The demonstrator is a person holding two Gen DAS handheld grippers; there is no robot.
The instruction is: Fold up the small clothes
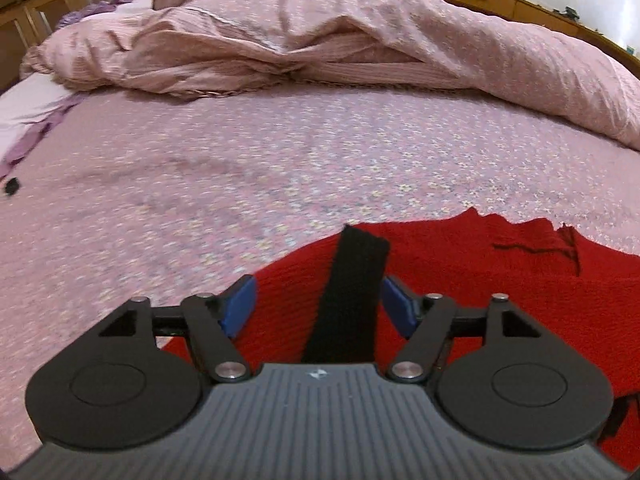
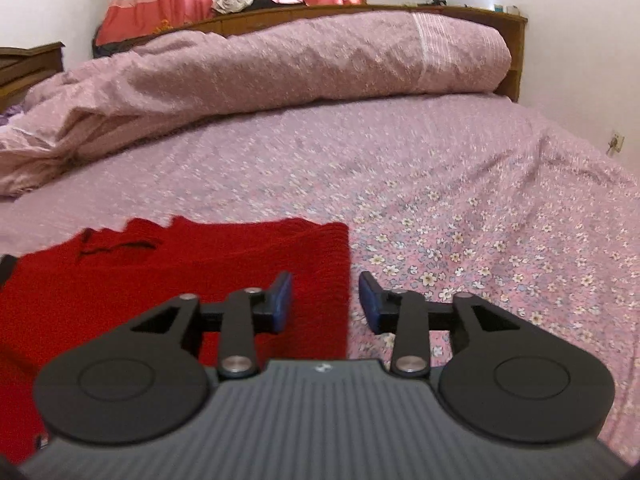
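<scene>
A red knitted garment (image 1: 480,276) lies flat on the floral bedsheet (image 1: 224,184). It also shows in the right wrist view (image 2: 160,276). A black strap (image 1: 352,296) lies on the red garment, running between my left gripper's blue pads. My left gripper (image 1: 320,308) is open over the garment's left part, not clamped on the strap. My right gripper (image 2: 325,302) is open and empty, straddling the garment's right edge, left pad (image 2: 282,300) over red knit, right pad over the sheet.
A crumpled pink duvet (image 1: 320,40) is piled across the far side of the bed, also in the right wrist view (image 2: 280,64). A wooden headboard (image 2: 360,12) and curtains stand behind. A small black object (image 1: 12,187) lies at the left bed edge.
</scene>
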